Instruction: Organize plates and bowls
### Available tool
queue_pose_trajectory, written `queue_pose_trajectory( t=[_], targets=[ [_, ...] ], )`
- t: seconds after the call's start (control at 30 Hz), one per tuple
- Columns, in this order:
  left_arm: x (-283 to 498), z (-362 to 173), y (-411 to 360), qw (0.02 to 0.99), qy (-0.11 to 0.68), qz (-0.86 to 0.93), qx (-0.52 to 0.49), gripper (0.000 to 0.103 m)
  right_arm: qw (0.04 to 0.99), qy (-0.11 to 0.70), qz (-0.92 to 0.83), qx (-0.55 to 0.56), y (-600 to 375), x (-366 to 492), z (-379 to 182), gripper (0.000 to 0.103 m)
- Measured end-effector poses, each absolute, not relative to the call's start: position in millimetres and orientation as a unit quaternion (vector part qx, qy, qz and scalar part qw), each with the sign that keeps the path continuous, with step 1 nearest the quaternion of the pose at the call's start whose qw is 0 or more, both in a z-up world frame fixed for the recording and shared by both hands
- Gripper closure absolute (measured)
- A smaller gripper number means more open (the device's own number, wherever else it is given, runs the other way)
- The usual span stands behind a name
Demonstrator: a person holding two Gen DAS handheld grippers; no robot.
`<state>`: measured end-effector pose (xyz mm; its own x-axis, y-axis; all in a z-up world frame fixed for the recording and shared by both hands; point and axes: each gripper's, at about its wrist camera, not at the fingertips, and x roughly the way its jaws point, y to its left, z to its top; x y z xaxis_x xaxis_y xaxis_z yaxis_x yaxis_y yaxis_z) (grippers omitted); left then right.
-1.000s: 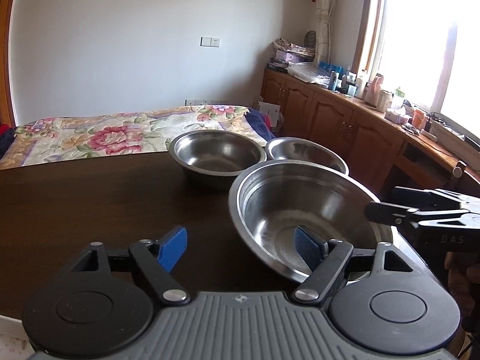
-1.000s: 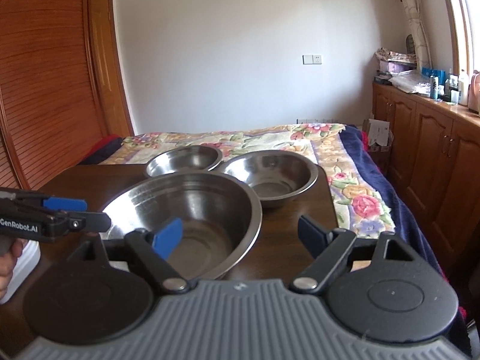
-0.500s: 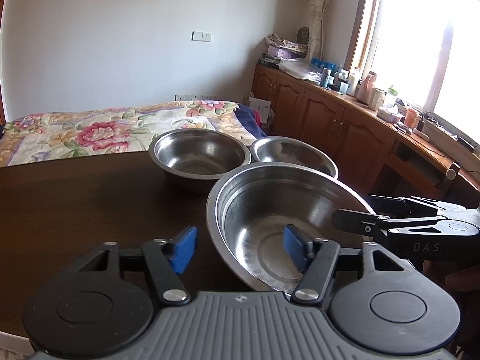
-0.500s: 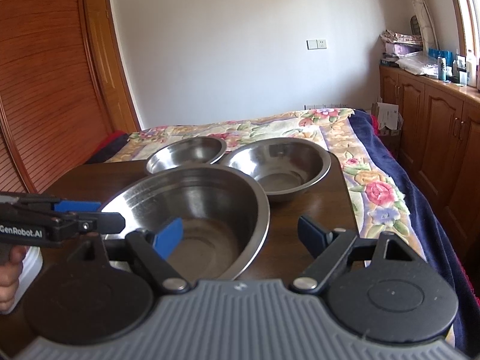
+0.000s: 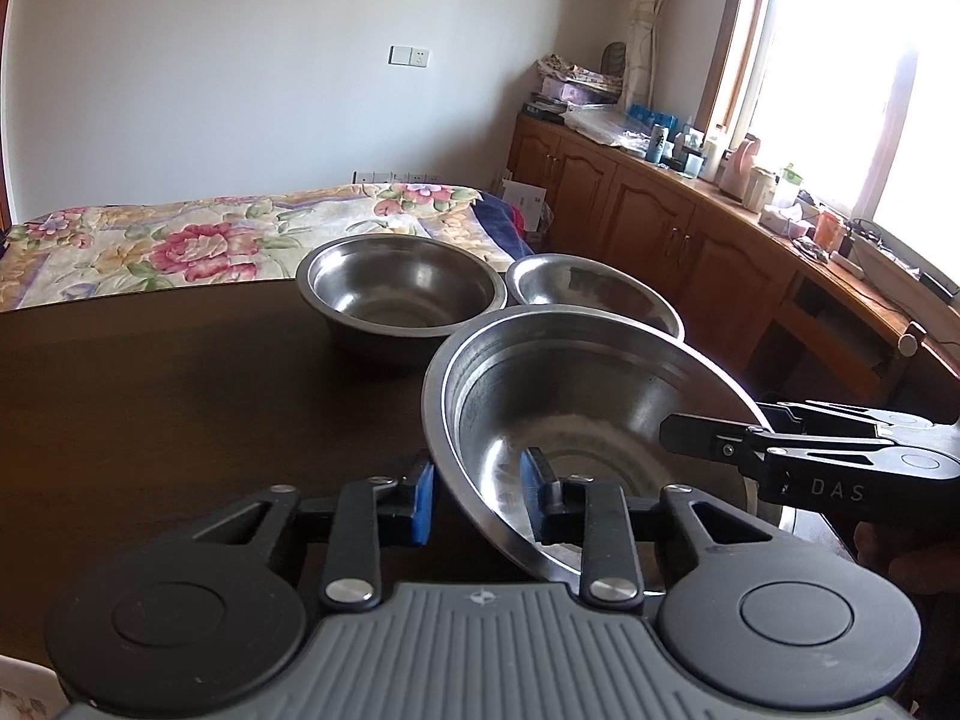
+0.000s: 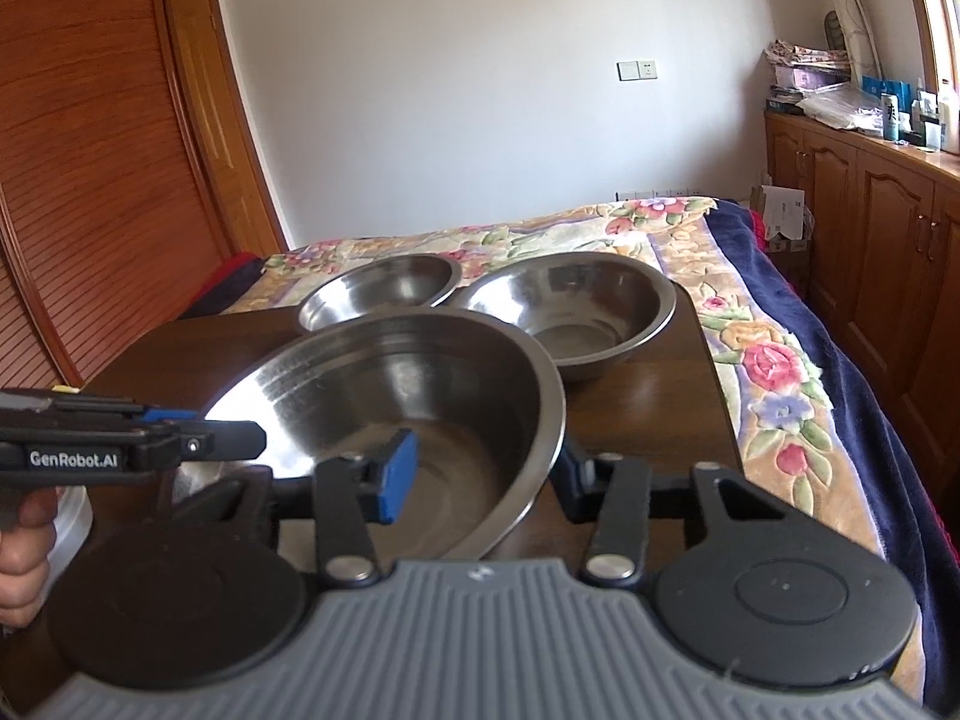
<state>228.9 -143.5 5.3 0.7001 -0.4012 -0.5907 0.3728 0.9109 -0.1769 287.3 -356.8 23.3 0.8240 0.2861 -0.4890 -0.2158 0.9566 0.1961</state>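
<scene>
Three steel bowls stand on a dark wooden table (image 5: 180,390). The large bowl (image 5: 600,396) (image 6: 390,378) is nearest, and both grippers straddle its rim from opposite sides. My left gripper (image 5: 477,492) has its jaws pinched on the near-left rim, one blue pad outside and one inside. My right gripper (image 6: 486,474) is narrowed but open; its left pad hangs inside the bowl short of the wall, and its right finger is hidden behind the rim. A second bowl (image 5: 402,288) (image 6: 378,294) and a third bowl (image 5: 594,294) (image 6: 570,306) sit side by side behind.
A bed with a floral cover (image 5: 150,246) lies just past the table's far edge. Wooden cabinets (image 5: 660,222) with clutter on top run under the window on the right. A wooden sliding door (image 6: 90,180) stands at the left. A hand (image 6: 24,540) holds the left gripper beside a white container (image 6: 72,528).
Both grippers moved in onto the large bowl's rim and narrowed their jaws. The left one closed much further; the right one began closing only in the last half second.
</scene>
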Motion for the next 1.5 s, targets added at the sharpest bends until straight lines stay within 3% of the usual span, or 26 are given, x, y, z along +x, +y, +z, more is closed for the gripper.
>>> queue_pose_trajectory(
  t=[0.47, 1.5],
  targets=[
    [214.1, 12.6, -129.5, 0.925, 0.313, -0.213, -0.026, 0.072, 0.958, 0.249, 0.126, 0.070, -355.0, 273.4, 29.3, 0.075],
    [139.9, 16.6, -76.0, 0.932, 0.288, -0.219, -0.029, 0.072, 0.962, 0.234, 0.133, 0.053, -303.0, 211.8, 35.6, 0.076]
  ],
)
